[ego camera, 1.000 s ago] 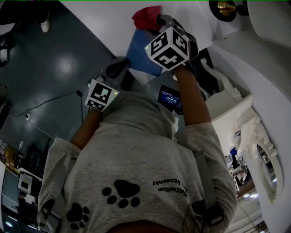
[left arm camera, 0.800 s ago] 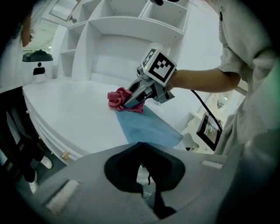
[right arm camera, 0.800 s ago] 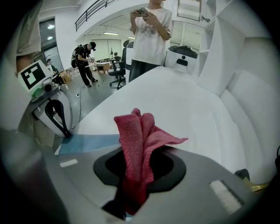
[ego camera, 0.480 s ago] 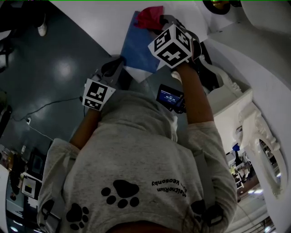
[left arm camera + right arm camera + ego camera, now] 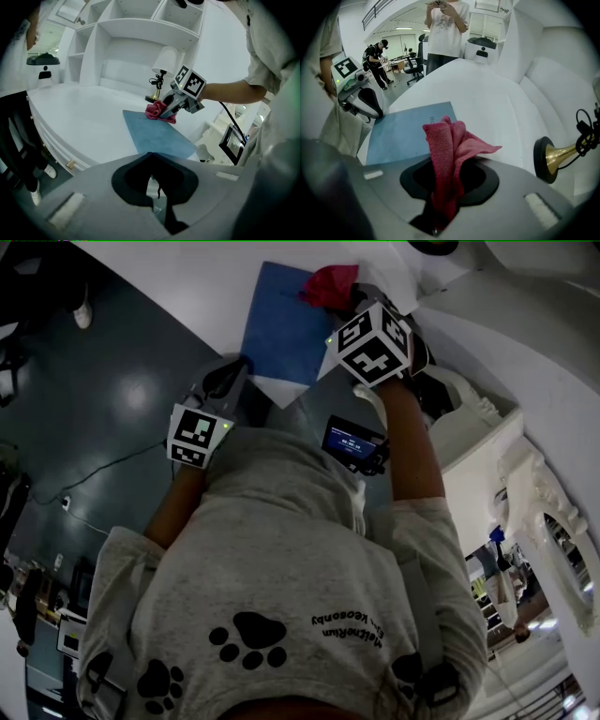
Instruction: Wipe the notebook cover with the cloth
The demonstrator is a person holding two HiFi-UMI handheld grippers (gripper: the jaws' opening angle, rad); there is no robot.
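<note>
Right hand-held gripper point(image 5: 354, 298), clamped on red cloth point(image 5: 450, 140), at notebook point(image 5: 408, 131) far end; cover runs lengthwise toward closed left hand-held gripper point(image 5: 239, 371).

One notebook point(image 5: 281, 329), one cloth point(image 5: 330, 285), one lamp point(image 5: 555, 161) — two grippers: left gripper point(image 5: 150, 154), right gripper point(image 5: 445, 161)

The right gripper point(image 5: 349, 296), clamped on the red cloth point(image 5: 330, 283), has slid rightward over the blue notebook point(image 5: 279, 332) toward its far right corner. Much more of the blue cover now lies bare to the left of that gripper.
</note>
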